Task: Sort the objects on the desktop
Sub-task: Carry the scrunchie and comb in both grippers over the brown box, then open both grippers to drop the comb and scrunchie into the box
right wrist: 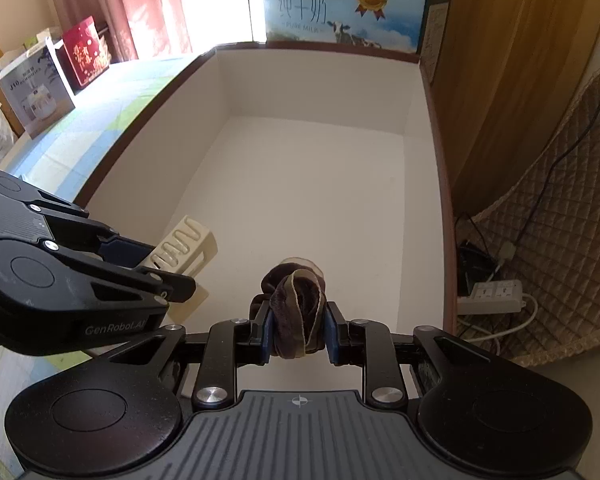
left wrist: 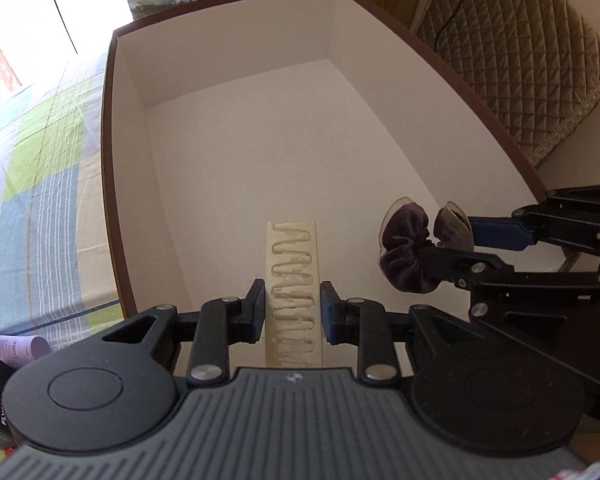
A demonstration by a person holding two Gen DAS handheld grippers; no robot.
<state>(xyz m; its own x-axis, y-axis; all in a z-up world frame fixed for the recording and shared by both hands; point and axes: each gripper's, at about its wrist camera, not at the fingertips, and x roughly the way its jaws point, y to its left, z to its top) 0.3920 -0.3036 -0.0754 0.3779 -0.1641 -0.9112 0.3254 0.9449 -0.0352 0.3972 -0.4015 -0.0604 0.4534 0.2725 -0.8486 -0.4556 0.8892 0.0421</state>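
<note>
Both hands are working over the big white-lined box (right wrist: pixel 424 152), which is sitting on the checked tablecloth (left wrist: pixel 40 168) with a milk carton (right wrist: pixel 340 12) standing just beyond its far wall. The box is looking bare inside; nothing is lying on its floor.

The left gripper (left wrist: pixel 293 312) is pinching a cream hair clip (left wrist: pixel 294 292) across its width, the pads pressing on both long edges, with the clip's far end sticking out ahead over the near left part of the box. Seen from the right wrist, that clip (right wrist: pixel 180 246) is hanging just above the floor near the left wall, though whether it is touching I cannot tell.

The right gripper (right wrist: pixel 298 338) is squeezing a dark brown velvet scrunchie (right wrist: pixel 296 300), its jaws shut tight on the bunched fabric. The scrunchie is hovering over the near middle of the box, just to the right of the clip and apart from it.

I'd judge this to be the drop-off step: both items are being carried in and are poised for release. The next move is calling for each claw to open so clip and scrunchie settle on the floor, then for both hands to lift out without snagging the soft fabric on a pad
</note>
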